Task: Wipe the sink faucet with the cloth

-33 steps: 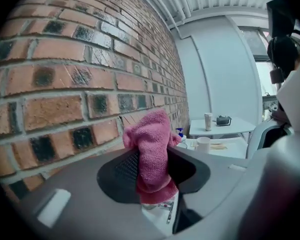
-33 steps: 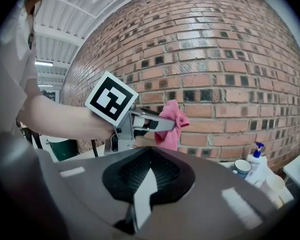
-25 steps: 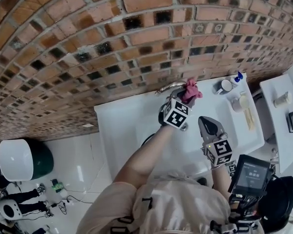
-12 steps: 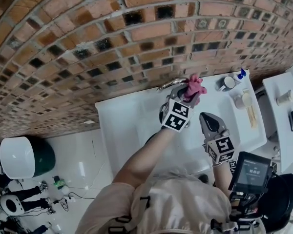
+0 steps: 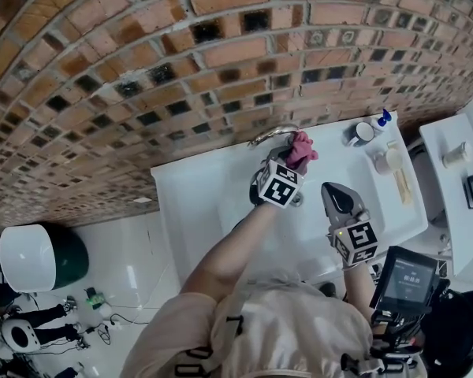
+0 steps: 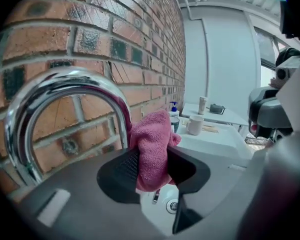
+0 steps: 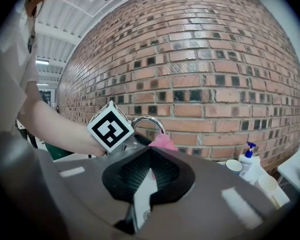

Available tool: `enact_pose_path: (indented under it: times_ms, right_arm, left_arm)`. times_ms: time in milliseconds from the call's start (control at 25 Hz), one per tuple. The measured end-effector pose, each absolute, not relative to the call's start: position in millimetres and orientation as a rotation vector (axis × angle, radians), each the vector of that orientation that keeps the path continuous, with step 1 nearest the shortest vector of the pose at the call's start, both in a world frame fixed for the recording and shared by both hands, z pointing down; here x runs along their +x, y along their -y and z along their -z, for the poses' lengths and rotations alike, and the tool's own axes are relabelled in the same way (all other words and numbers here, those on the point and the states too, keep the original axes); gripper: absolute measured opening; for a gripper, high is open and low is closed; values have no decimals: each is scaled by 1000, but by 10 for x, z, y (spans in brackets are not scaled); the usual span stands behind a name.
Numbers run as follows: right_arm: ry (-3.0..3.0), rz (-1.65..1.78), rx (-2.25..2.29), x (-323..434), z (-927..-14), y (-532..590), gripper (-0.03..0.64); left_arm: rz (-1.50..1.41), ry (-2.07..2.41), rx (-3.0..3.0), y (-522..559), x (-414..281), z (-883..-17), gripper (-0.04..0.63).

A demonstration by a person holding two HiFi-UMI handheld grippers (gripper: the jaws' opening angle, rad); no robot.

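The pink cloth [image 5: 302, 150] is bunched between the jaws of my left gripper [image 5: 293, 157], which is shut on it. Cloth and gripper sit just right of the curved chrome faucet [image 5: 270, 133], over the white sink [image 5: 213, 191]. In the left gripper view the cloth [image 6: 152, 146] stands up between the black pads and touches the faucet's arch [image 6: 65, 89]. My right gripper [image 5: 337, 193] hovers lower right over the basin, shut with nothing in it. The right gripper view has the faucet [image 7: 147, 122] and the cloth [image 7: 163, 142] beyond its jaws [image 7: 149, 156].
A brick wall [image 5: 181, 61] rises right behind the faucet. On the sink's right ledge stand a mug [image 5: 364, 136], a soap bottle [image 5: 384, 122] and a cup [image 5: 390, 164]. The drain [image 6: 172, 205] lies below the cloth.
The left gripper with the cloth went up toward the wall, then came back down and slightly left beside the faucet. The right gripper has stayed put.
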State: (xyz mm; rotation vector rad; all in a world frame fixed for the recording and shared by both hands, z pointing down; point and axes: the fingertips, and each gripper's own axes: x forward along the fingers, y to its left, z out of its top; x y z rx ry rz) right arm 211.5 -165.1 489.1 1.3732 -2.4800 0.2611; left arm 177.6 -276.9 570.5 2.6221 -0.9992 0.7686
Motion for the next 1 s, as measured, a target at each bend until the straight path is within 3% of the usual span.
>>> enact_pose_path:
  times_ms: [280, 600, 800, 1000]
  right_arm:
    - [2536, -236, 1351, 1925, -4723, 1669, -6]
    - [2631, -187, 1202, 1308, -4564, 1538, -6]
    - [2665, -174, 1087, 917, -4602, 1372, -6]
    - [2685, -175, 990, 525, -4704, 1179, -6]
  left_arm:
    - [-587, 1000, 2763, 2545, 1594, -4892, 146]
    - [-254, 1301, 2847, 2220, 548, -3659, 147]
    - [-219, 1482, 2746, 1805, -263, -3699, 147]
    - [-287, 1580, 2589, 1226, -994, -4304, 147]
